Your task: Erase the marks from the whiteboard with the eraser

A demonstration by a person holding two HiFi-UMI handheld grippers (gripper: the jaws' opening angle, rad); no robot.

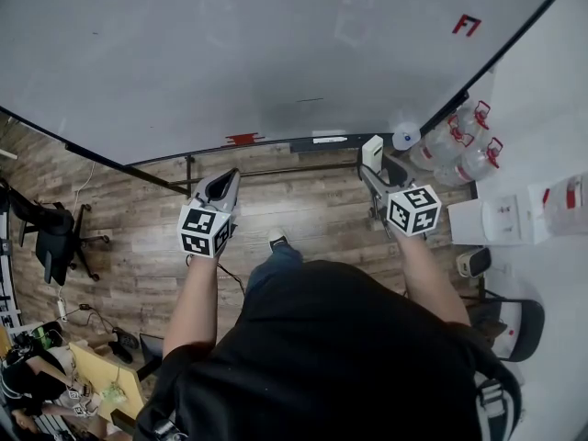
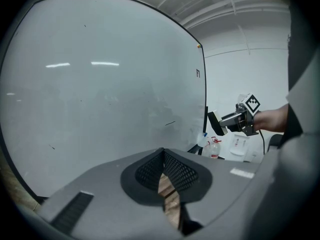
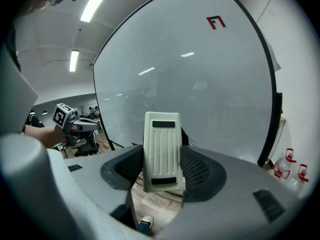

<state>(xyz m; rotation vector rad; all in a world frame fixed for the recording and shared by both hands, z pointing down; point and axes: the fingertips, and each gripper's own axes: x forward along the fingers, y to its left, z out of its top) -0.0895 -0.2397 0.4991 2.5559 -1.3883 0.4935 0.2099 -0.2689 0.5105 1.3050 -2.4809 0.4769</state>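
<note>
The whiteboard [image 1: 230, 53] fills the top of the head view. It carries a red mark [image 1: 466, 26] at its upper right and a short dark stroke [image 1: 308, 100] near the middle. My right gripper [image 1: 374, 175] is shut on the white eraser [image 1: 372, 152], held below the board's lower edge and off its surface. In the right gripper view the eraser [image 3: 161, 151] stands upright between the jaws, with the red mark [image 3: 215, 21] high above it. My left gripper [image 1: 223, 185] hangs to the left, shut with nothing in it [image 2: 162, 158], pointing at the board [image 2: 100, 94].
A red marker [image 1: 243, 139] and a white item [image 1: 329, 139] lie on the board's tray. Several water bottles [image 1: 459, 145] stand on the floor at the right. White boxes [image 1: 503, 219] sit on a surface further right. An office chair [image 1: 55, 237] stands at the left.
</note>
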